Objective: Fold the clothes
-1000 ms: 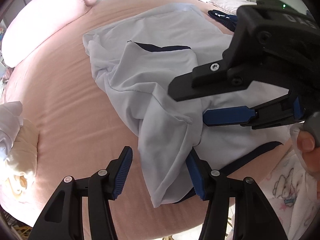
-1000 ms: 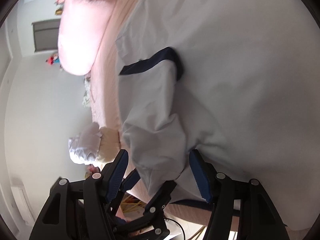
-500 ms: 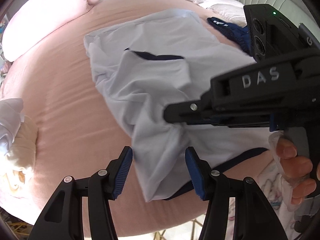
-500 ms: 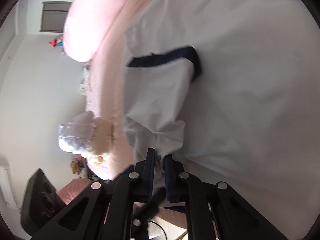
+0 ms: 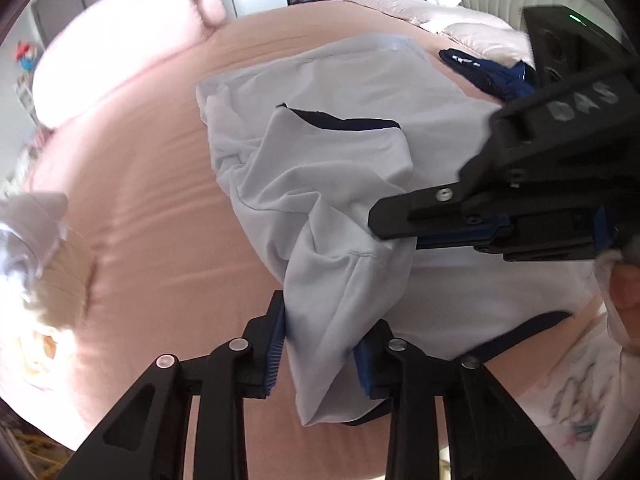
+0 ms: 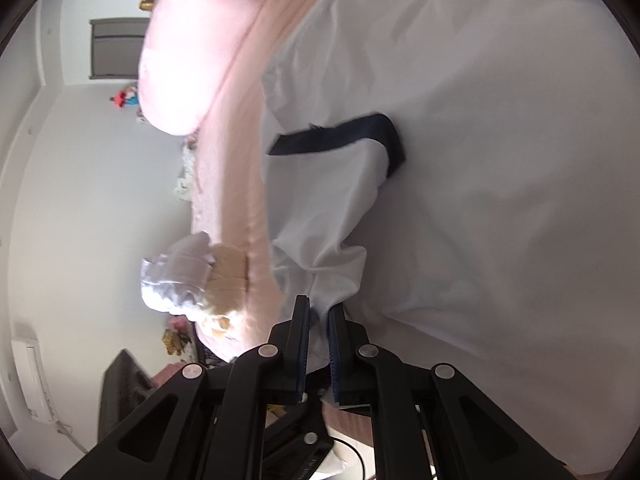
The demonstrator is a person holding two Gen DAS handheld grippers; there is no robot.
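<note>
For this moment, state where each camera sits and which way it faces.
Left wrist: sits on the left hand-held gripper, jaws closing around white shirt on pink bed; right hand-held gripper and fingers show.
Right wrist: on the right hand-held gripper, rolled sideways, pinching the shirt.
Shared: shirt, bed, pink pillow.

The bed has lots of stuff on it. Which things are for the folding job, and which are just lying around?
For the job:
- light grey shirt with navy trim
- left gripper, closing on its hem
- right gripper, pinching its fabric

Just lying about:
- pink pillow
- navy garment
- white and cream bundle
- pink bed
</note>
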